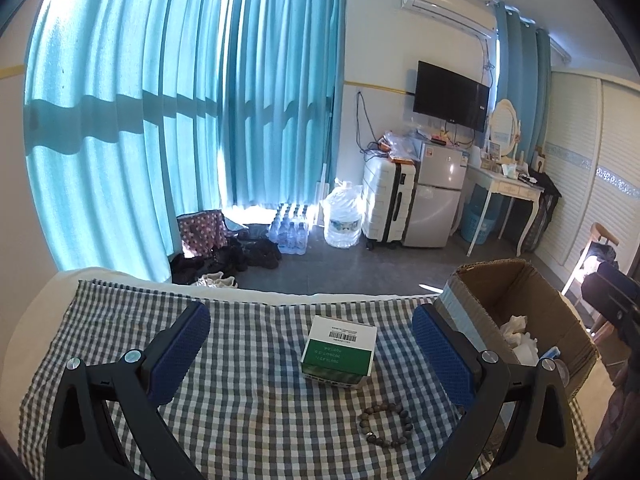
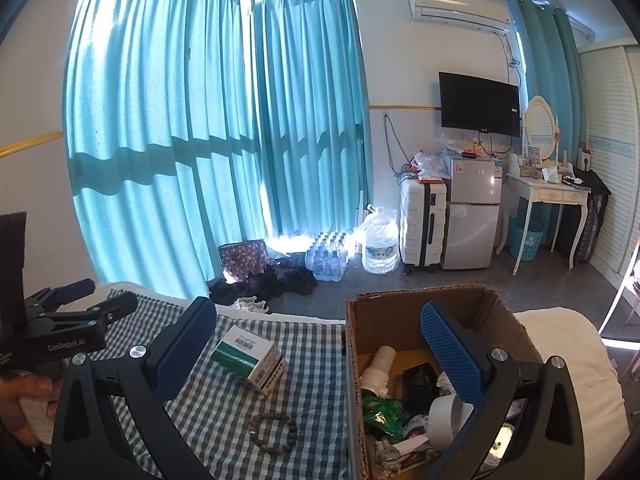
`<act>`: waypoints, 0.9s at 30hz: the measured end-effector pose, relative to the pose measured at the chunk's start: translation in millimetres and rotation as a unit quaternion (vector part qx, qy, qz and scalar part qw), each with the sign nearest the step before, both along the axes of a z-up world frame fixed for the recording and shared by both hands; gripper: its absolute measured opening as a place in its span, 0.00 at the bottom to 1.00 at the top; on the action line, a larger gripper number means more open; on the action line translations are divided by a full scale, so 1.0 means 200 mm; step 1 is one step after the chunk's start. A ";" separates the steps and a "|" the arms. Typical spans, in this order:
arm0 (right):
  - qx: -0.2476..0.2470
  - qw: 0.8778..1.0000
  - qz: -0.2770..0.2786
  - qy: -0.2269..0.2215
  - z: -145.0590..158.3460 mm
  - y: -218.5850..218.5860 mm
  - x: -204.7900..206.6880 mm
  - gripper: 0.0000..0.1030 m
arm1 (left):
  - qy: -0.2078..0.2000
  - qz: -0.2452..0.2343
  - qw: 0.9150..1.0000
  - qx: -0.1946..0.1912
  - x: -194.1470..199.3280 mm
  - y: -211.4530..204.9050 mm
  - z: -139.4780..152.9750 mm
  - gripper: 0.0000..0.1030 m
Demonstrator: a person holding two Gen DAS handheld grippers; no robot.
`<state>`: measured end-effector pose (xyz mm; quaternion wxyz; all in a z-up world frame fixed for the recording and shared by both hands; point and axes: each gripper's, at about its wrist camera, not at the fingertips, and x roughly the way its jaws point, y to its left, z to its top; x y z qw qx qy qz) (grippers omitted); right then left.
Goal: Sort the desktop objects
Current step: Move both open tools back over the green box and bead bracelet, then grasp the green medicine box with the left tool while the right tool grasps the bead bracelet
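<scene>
both jaws spread wide, gripping nothing. i keep the left gripper (image 1: pixel 310 354) lined up on the green box (image 1: pixel 340 350) lying on the checked cloth (image 1: pixel 240 420), bracelet (image 1: pixel 386 420) beside it. right gripper (image 2: pixel 320 350) hangs over the cardboard box (image 2: pixel 356 360), likely the drop-off.

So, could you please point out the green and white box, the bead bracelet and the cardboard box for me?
green and white box (image 1: pixel 339 351), left wrist view, on its green top face.
bead bracelet (image 1: pixel 405 416), left wrist view, on a bead of its right side.
cardboard box (image 2: pixel 354 360), right wrist view, on its left wall.
</scene>
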<state>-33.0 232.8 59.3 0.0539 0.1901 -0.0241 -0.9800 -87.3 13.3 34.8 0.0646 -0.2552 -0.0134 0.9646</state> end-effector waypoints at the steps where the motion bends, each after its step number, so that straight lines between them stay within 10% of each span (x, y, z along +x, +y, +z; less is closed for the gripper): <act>1: 0.004 1.000 0.001 -0.003 -0.01 -0.01 -0.01 1.00 | -0.003 -0.005 1.000 0.001 -0.02 0.00 -0.02 1.00; 27: 0.046 0.983 0.115 -0.139 -0.53 -0.41 -0.12 1.00 | -0.074 -0.051 0.996 -0.031 -0.33 -0.01 -0.47 1.00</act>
